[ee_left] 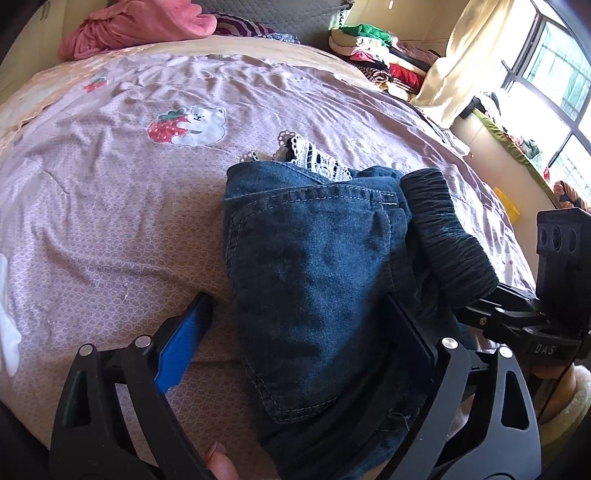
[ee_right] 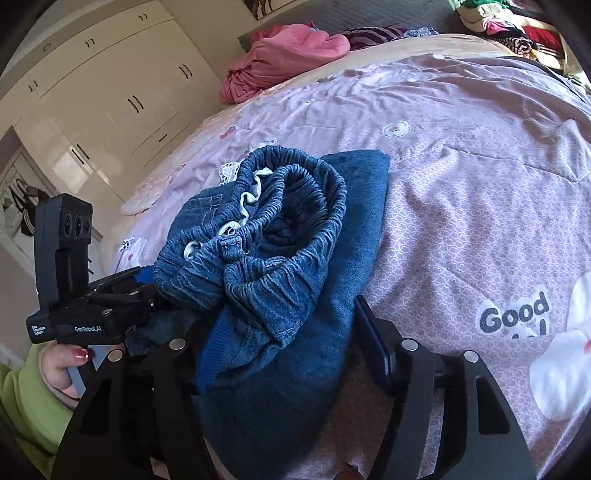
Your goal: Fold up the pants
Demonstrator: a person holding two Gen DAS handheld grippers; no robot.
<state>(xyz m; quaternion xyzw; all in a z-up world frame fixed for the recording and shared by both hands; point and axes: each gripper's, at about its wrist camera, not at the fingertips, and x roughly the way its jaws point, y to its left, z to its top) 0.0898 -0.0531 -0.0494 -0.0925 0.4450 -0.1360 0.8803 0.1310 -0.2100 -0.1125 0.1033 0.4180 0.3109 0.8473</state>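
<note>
left gripper [ee_left: 295,332]: jaws spread wide, straddling the near end of the folded pants [ee_left: 314,258], nothing pinched that I can see

right gripper [ee_right: 273,332]: fingers wide apart too, denim bundle bulging between them, no real bite

pants: chunky bundle on the pink bedsheet [ee_left: 110,221], elastic waistband [ee_right: 288,192] puffed open on top, lace trim [ee_left: 317,158] poking out the far side

risk: honestly, that waistband looks springy; let go or nudge it and I'd guess the top fold flops open

other risk: closing a finger on one layer only could drag the stack crooked

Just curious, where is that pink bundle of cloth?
The pink bundle lies at the bed's far end, beside a striped cloth, upper left in the left wrist view.
</note>
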